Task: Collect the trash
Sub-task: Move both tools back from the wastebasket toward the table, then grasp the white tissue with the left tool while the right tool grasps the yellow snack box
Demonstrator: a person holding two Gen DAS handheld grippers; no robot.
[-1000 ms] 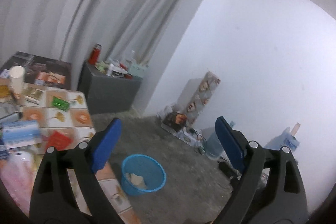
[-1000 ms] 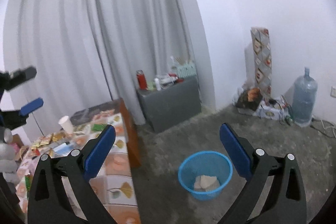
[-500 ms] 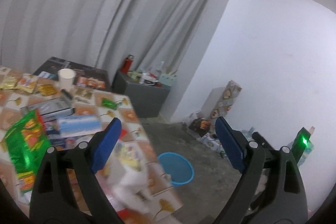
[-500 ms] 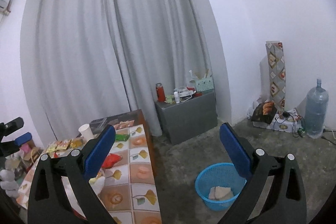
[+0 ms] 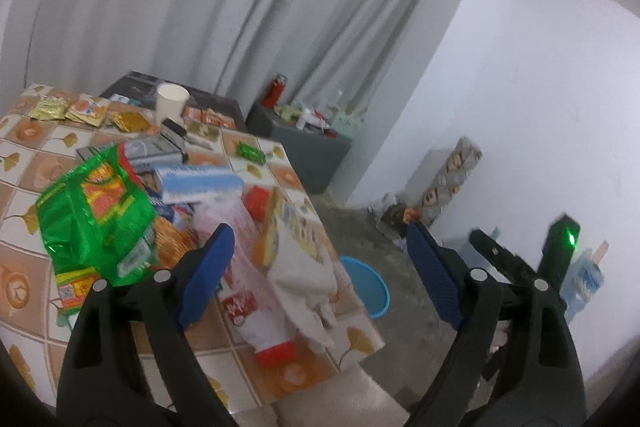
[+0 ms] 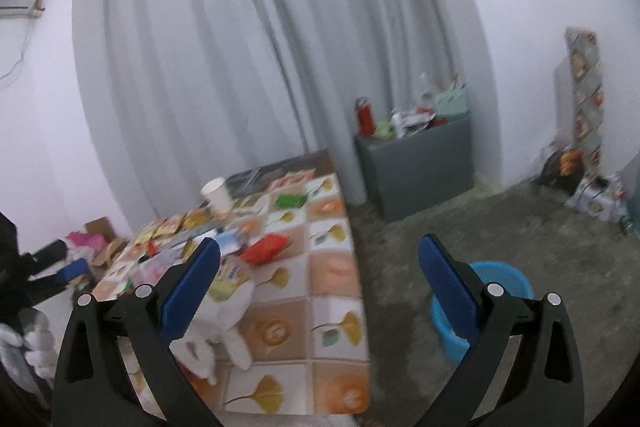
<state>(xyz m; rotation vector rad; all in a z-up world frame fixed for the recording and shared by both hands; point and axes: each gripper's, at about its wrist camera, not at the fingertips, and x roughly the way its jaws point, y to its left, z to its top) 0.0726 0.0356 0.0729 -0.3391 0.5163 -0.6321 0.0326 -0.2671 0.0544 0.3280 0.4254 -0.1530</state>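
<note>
A tiled table [image 5: 24,163] [image 6: 332,311] is littered with trash: a green snack bag [image 5: 96,211], a crumpled white tissue [image 5: 304,279] [image 6: 216,335], a clear bottle with a red cap [image 5: 252,287], a red packet [image 5: 256,203] [image 6: 266,247], a blue box [image 5: 200,183] and a white paper cup [image 5: 171,103] [image 6: 216,193]. A blue trash basket [image 5: 370,291] [image 6: 496,303] stands on the floor beside the table. My left gripper [image 5: 316,275] is open and empty above the tissue. My right gripper [image 6: 320,291] is open and empty over the table's near edge.
A grey cabinet [image 5: 308,147] [image 6: 420,163] with a red flask [image 5: 276,91] and clutter stands by the curtain. Boxes and a patterned panel [image 5: 448,179] lean on the right wall. The right gripper [image 5: 520,259] shows in the left wrist view.
Both grippers swung left from the floor and basket toward the table. The table's trash now fills the lower left of both views; the basket has shifted right. Both stayed open.
</note>
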